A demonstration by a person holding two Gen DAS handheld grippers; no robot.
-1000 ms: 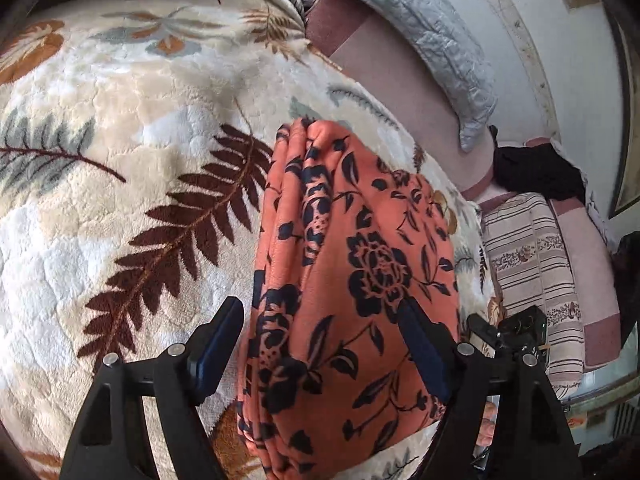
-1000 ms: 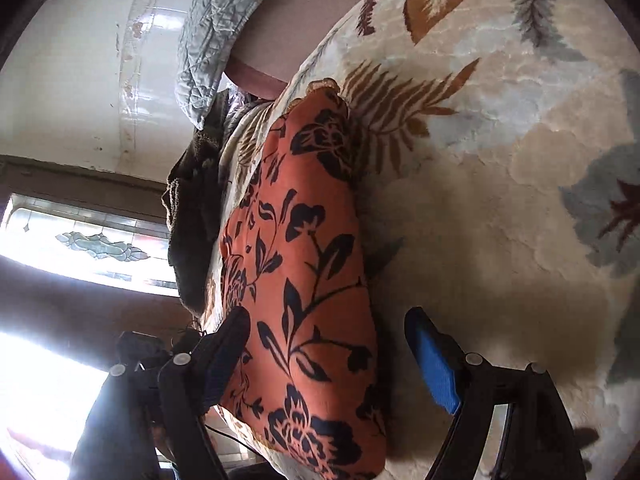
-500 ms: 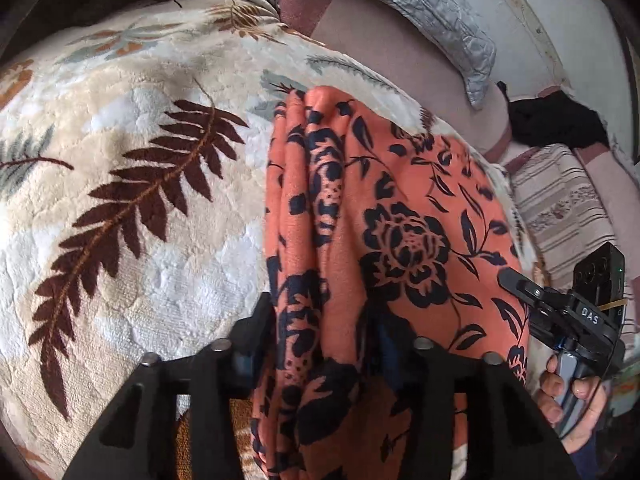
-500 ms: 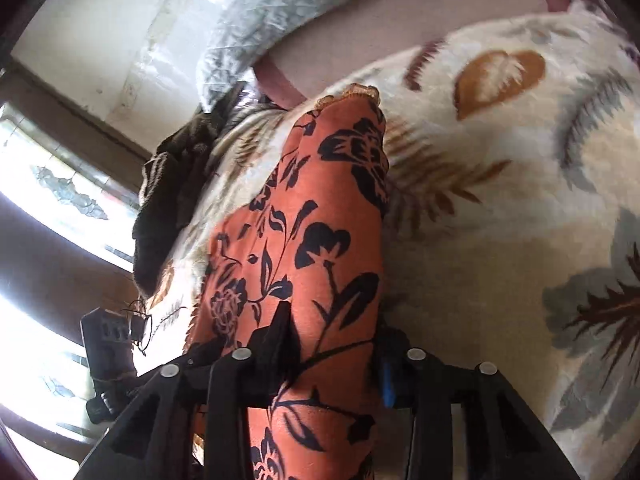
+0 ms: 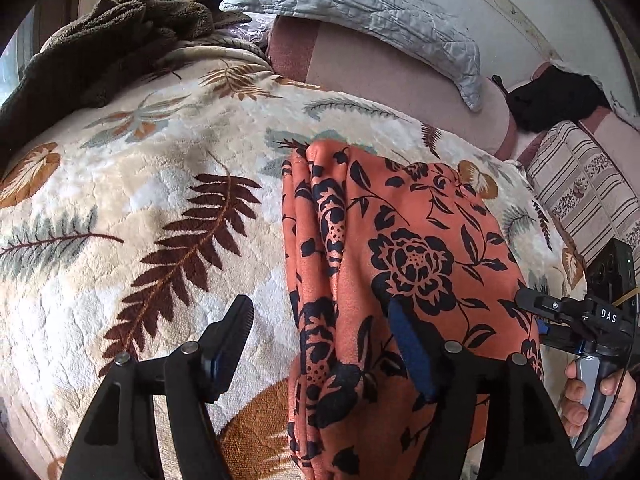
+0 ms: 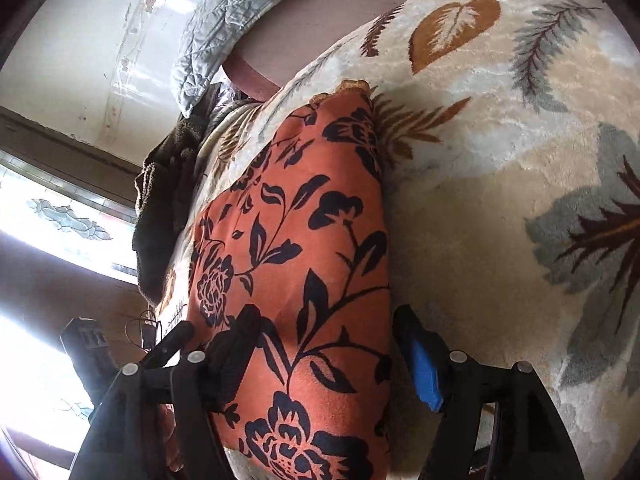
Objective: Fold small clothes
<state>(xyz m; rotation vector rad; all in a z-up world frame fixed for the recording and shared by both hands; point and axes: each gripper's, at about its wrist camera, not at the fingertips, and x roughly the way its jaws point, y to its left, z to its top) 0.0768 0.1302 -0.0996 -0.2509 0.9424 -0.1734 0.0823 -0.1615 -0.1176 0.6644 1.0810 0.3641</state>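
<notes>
An orange garment with black flowers (image 5: 404, 264) lies folded into a long strip on a cream leaf-patterned blanket (image 5: 132, 216). My left gripper (image 5: 324, 344) is open, its jaws spread either side of the garment's near left edge, holding nothing. In the right wrist view the same garment (image 6: 296, 264) runs away from me. My right gripper (image 6: 324, 360) is open, its jaws astride the garment's near end. The right gripper and the hand on it also show in the left wrist view (image 5: 580, 320) at the garment's right edge.
A dark brown towel (image 5: 104, 44) lies at the blanket's far left. A grey quilted pillow (image 5: 360, 12) leans on the wall behind. A striped cloth (image 5: 588, 184) and a black item (image 5: 556, 100) lie at the right. A bright window (image 6: 48, 232) is to the left.
Half a second ago both grippers were shut on the garment's near end. Both have now opened and let it go; the garment lies on the blanket.
</notes>
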